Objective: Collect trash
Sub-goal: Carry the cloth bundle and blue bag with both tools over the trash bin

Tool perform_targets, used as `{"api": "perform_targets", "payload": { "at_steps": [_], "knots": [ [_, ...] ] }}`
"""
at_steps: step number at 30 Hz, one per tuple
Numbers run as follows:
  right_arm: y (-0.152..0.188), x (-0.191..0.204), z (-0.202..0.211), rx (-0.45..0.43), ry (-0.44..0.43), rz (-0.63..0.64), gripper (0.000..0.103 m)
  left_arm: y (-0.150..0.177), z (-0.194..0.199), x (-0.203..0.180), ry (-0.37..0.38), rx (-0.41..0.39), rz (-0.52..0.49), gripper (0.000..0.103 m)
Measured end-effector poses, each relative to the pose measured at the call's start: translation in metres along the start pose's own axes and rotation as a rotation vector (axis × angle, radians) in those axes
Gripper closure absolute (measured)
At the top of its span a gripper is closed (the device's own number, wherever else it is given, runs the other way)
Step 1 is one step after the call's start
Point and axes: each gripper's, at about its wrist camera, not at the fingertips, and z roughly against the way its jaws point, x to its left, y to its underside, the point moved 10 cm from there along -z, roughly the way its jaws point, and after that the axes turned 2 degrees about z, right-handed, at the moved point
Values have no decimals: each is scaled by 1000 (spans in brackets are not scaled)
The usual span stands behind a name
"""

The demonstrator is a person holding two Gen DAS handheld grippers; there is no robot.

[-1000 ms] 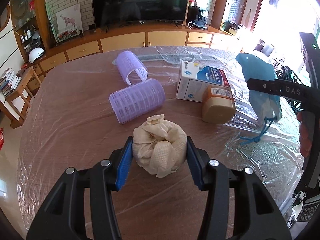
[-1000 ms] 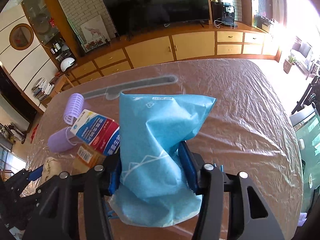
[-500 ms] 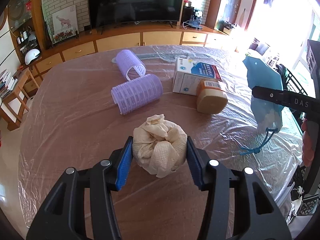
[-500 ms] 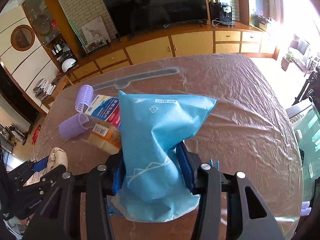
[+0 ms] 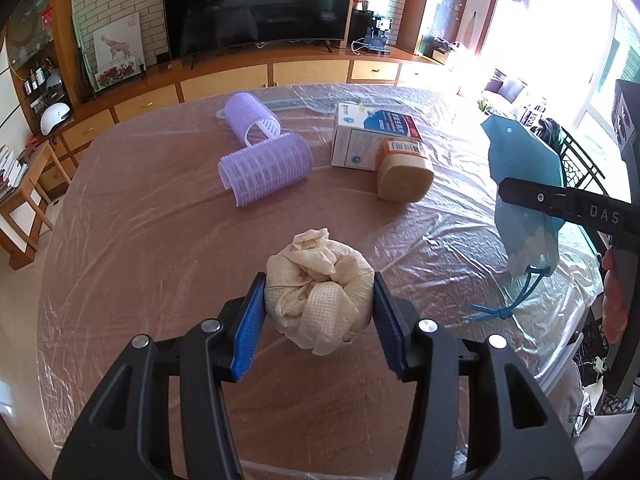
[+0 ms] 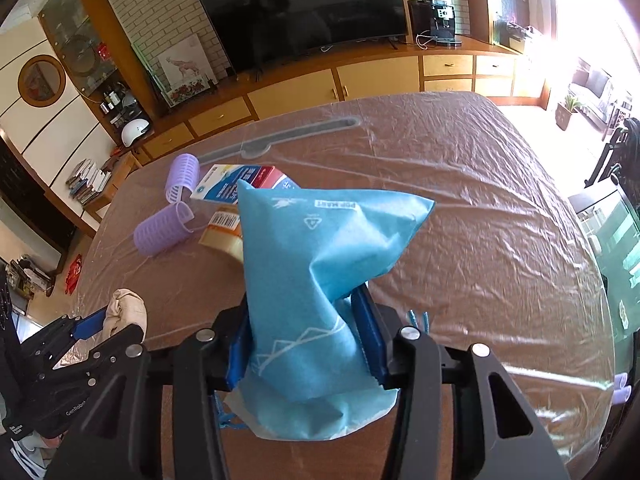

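Note:
My left gripper [image 5: 318, 312] is shut on a crumpled cream paper wad [image 5: 318, 300] and holds it above the table; the wad also shows in the right wrist view [image 6: 126, 312]. My right gripper [image 6: 304, 336] is shut on a blue drawstring bag [image 6: 316, 280], held upright above the table's right side; the bag also shows in the left wrist view [image 5: 524, 184], with its cord [image 5: 508, 304] hanging down.
On the plastic-covered table [image 5: 140, 240] lie two purple hair rollers [image 5: 266, 168], [image 5: 250, 118], a white and blue carton [image 5: 372, 136] and a tan tub [image 5: 404, 172]. A cabinet with a TV [image 5: 256, 4] stands behind.
Both grippers have drawn back and risen from the table, so the rollers, carton and tub look farther away. Each keeps its hold.

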Motion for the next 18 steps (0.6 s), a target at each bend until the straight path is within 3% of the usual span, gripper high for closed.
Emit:
{"api": "perform_targets", "payload": {
  "at_steps": [18],
  "knots": [
    [29,12,31,2,-73,69,59,23,18,-19,-42,-24,32,51]
  ]
}}
